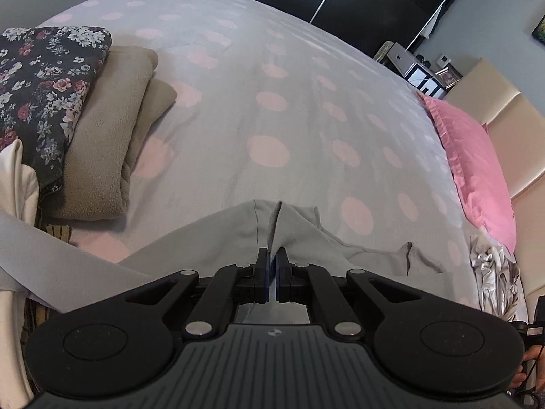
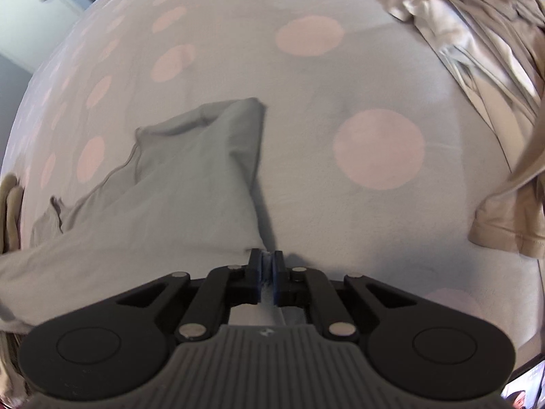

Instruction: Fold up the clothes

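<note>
Left gripper (image 1: 272, 255) and right gripper (image 2: 267, 259) both clamped on grey garment (image 1: 299, 235). Folded pile (image 1: 102, 143) far left of left gripper; crumpled clothes (image 2: 477, 51) upper right of right gripper.

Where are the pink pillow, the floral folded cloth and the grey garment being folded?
pink pillow (image 1: 477, 156), left wrist view, middle of its top face.
floral folded cloth (image 1: 44, 81), left wrist view, centre of the print.
grey garment (image 2: 190, 184), right wrist view, its flat middle panel.
</note>
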A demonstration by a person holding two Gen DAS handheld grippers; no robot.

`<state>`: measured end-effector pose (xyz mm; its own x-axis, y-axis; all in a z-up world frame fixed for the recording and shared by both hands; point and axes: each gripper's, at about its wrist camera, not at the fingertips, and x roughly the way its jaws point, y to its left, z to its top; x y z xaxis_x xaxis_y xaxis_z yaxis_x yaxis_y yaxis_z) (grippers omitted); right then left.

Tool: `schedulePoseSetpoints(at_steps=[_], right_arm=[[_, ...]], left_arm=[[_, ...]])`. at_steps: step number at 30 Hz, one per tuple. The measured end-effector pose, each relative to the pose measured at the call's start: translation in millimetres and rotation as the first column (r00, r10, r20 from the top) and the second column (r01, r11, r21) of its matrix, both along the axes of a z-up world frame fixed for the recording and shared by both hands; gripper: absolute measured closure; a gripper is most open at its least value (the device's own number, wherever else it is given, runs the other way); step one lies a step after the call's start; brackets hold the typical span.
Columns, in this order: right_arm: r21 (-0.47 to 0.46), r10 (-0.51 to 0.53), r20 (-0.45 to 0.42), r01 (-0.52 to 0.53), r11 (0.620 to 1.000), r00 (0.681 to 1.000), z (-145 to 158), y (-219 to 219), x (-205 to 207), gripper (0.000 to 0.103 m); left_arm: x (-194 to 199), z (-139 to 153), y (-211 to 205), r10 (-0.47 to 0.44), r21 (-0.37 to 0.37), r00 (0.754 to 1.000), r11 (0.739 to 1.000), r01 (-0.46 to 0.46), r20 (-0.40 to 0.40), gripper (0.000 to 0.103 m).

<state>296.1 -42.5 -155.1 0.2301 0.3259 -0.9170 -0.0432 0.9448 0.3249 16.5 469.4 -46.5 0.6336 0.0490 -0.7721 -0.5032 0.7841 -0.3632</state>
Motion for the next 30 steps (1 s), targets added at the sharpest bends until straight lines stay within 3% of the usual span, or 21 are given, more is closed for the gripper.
schedulePoseSetpoints(at_steps=[1, 3, 4, 7, 11, 12, 15, 22, 28, 29, 30], right_arm=[[-0.049, 0.005, 0.005, -0.005, 0.999, 1.0, -0.8, 0.8, 1.0, 0.103], [-0.161, 0.019, 0.022, -0.016, 0.987, 1.0, -2.4, 1.5, 2.7, 0.103], [-0.16, 0.003, 0.02, 0.0, 0.987, 1.0, -3.9, -3.5, 3.8, 0.103], [-0.095, -0.057, 0.009, 0.058, 0.994, 0.998, -4.2, -20.1, 6.5, 0.103], [-0.013, -0.081, 0.071, 0.082, 0.997, 0.994, 5.5, -27.6, 9.6, 0.097], [0.008, -0.094, 0.081, 0.094, 0.996, 0.992, 7.2, -28.5, 11.6, 0.094], [0.074, -0.132, 0.106, 0.125, 0.989, 0.986, 10.1, -28.6, 19.3, 0.074], [0.195, -0.204, 0.145, 0.174, 0.965, 0.968, 16.3, -11.9, 45.3, 0.066], [0.156, -0.192, 0.132, 0.171, 0.973, 0.972, 4.8, 12.8, 67.1, 0.067], [0.15, -0.183, 0.123, 0.165, 0.975, 0.975, 1.9, 14.5, 68.7, 0.071], [0.147, -0.179, 0.118, 0.162, 0.976, 0.977, -1.9, 16.3, 70.3, 0.088]], left_arm=[[1.0, -7.5, -0.7, -0.003, 0.004, 1.0, 1.0, 0.003, -0.031, 0.102], [2.0, -25.4, -1.9, -0.006, 0.007, 0.996, 1.0, 0.007, -0.095, 0.102], [1.7, -34.7, -2.6, -0.011, 0.001, 0.993, 1.0, 0.011, -0.117, 0.102], [1.5, -57.0, -5.1, -0.014, 0.007, 0.985, 1.0, 0.016, -0.174, 0.102], [1.5, -62.0, -3.4, 0.0, 0.022, 0.986, 1.0, 0.004, -0.166, 0.102], [1.7, -61.5, -3.3, 0.001, 0.027, 0.986, 1.0, 0.004, -0.164, 0.102], [4.0, -60.6, -5.9, -0.009, 0.052, 0.985, 0.998, 0.018, -0.169, 0.102], [2.0, -65.6, -5.2, -0.017, 0.054, 0.986, 0.998, 0.026, -0.164, 0.102], [2.6, -70.4, -2.0, -0.019, 0.036, 0.987, 0.999, 0.025, -0.158, 0.102], [2.7, -71.2, -1.2, -0.018, 0.032, 0.988, 0.999, 0.023, -0.156, 0.102], [2.9, -72.1, -0.3, -0.018, 0.028, 0.988, 0.999, 0.022, -0.155, 0.102]])
